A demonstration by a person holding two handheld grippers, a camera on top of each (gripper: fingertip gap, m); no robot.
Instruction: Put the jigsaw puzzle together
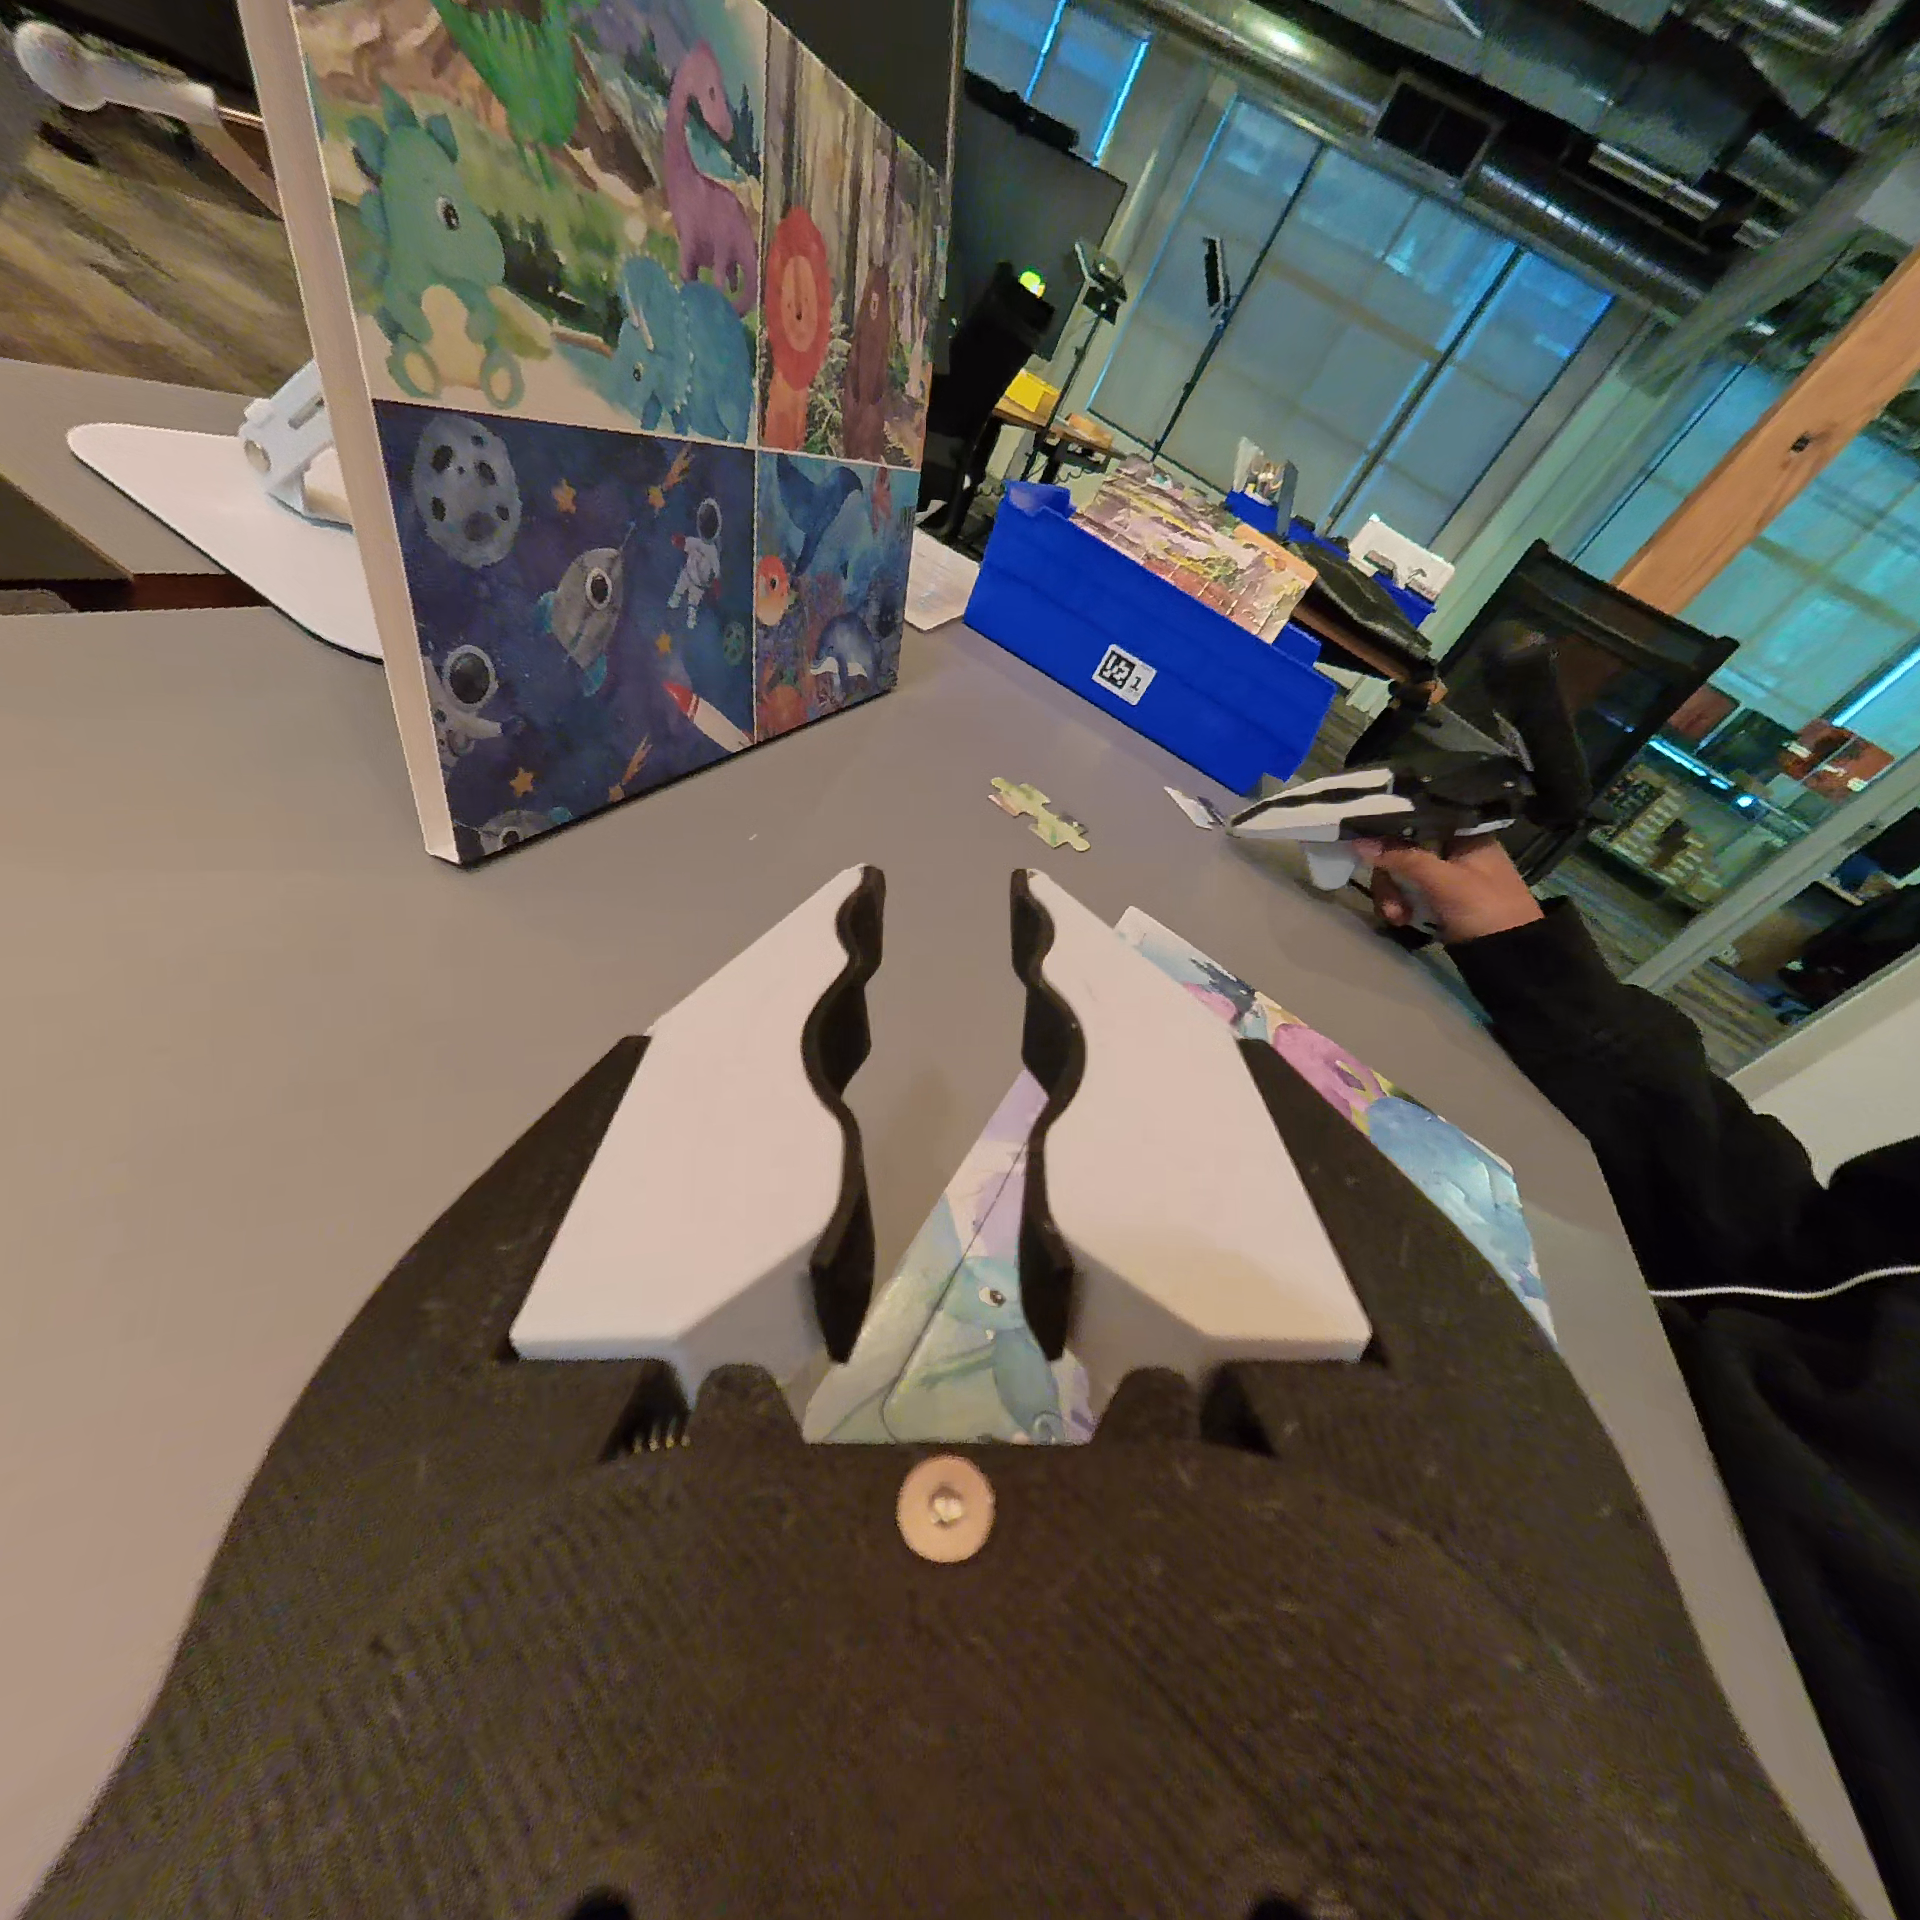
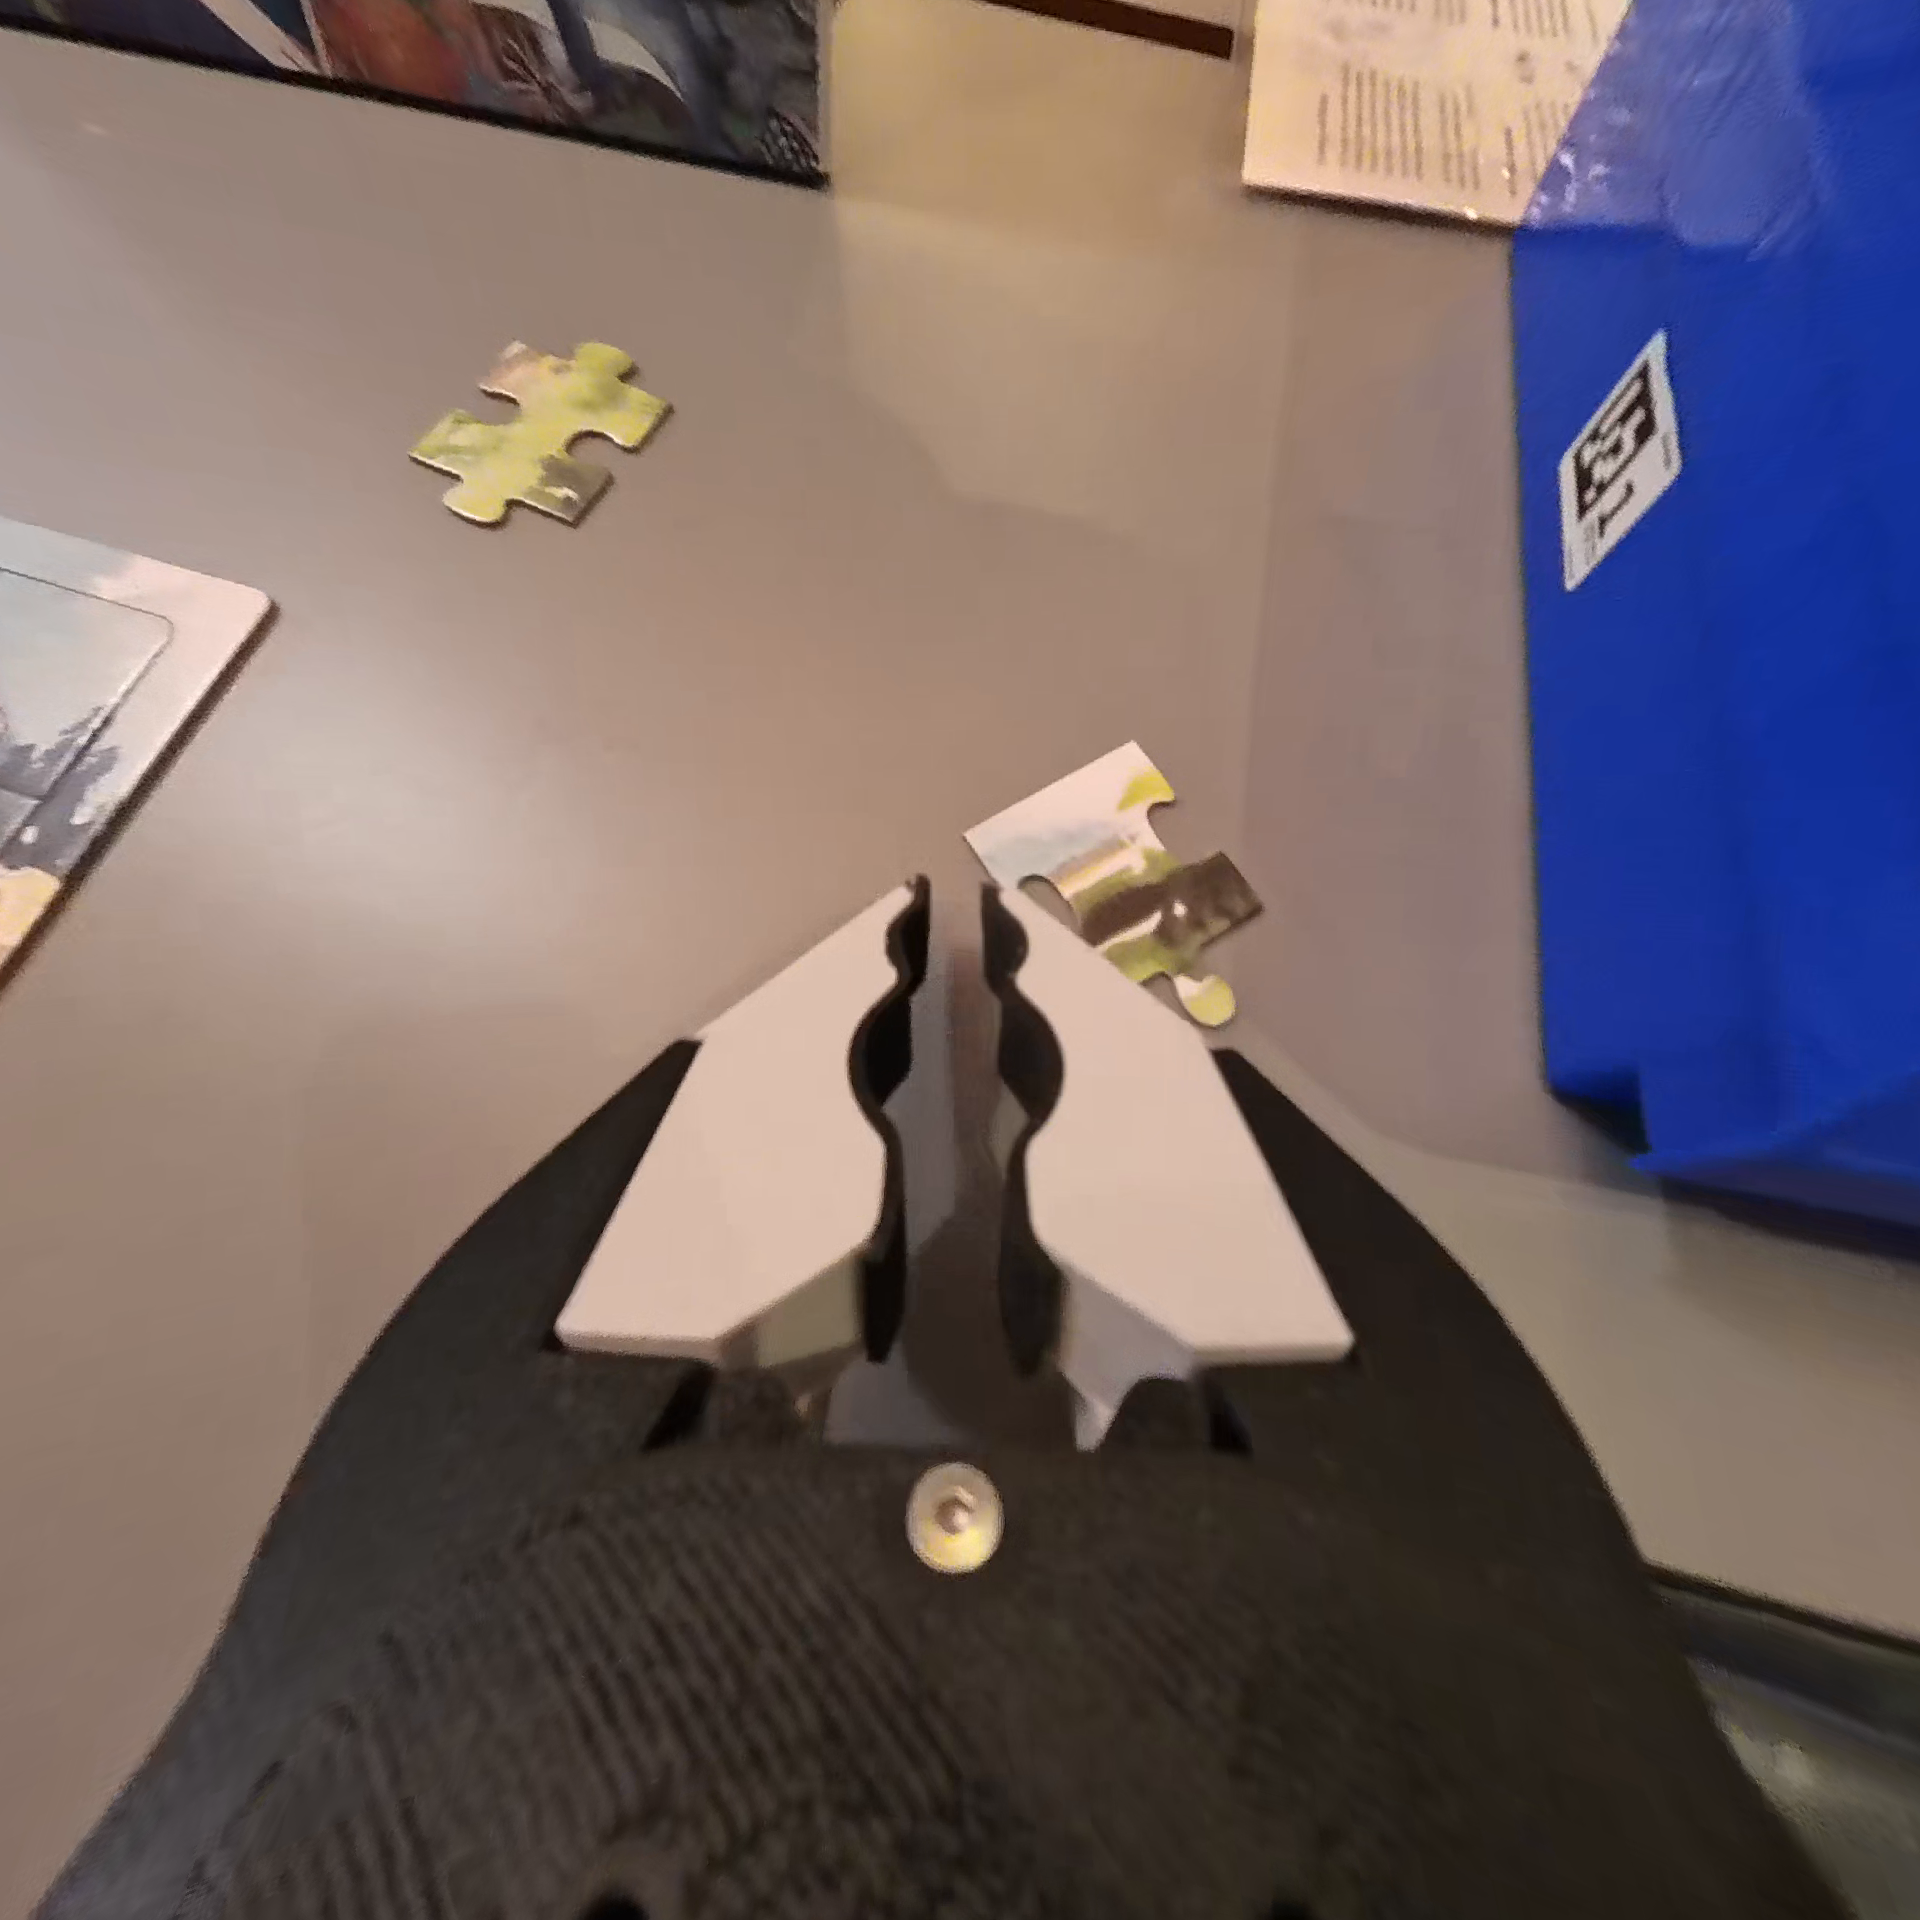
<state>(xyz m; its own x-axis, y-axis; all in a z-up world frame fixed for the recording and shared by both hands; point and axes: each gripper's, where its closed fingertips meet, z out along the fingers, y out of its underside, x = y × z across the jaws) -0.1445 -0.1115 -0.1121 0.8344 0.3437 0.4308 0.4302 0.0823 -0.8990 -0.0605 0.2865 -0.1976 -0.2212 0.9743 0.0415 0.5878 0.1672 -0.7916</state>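
Observation:
My left gripper point(image 1: 948, 883) is open and empty. It hovers low over the near left corner of the partly filled puzzle board point(image 1: 1434, 1143), whose corner also shows in the right wrist view point(image 2: 125, 665). My right gripper point(image 2: 954, 894) has its jaws nearly closed, with a narrow slit of table between the pads and nothing in it. A white, green and dark puzzle piece point(image 2: 1132, 883) lies flat on the table just right of the right fingertip, partly under that finger. In the left wrist view this gripper point(image 1: 1236, 826) is at the far right, with the piece point(image 1: 1193, 807) at its tip. A loose green piece point(image 2: 540, 431) lies apart point(image 1: 1039, 816).
The puzzle box point(image 1: 623, 416) with its picture lid stands upright at the back left on the grey table point(image 1: 260, 883). A blue bin point(image 2: 1714, 727) stands close on the right of my right gripper. A printed sheet point(image 2: 1403, 94) lies behind it. A white stand point(image 1: 208, 488) is far left. The tips of one gripper are about 40 centimetres away from the tips of the other. To reach the loose green piece point(image 2: 540, 431) in a straight line is about 15 centimetres for my right fingers, about 30 centimetres for my left. My left wrist view point(image 1: 1044, 812) looks at it from another angle.

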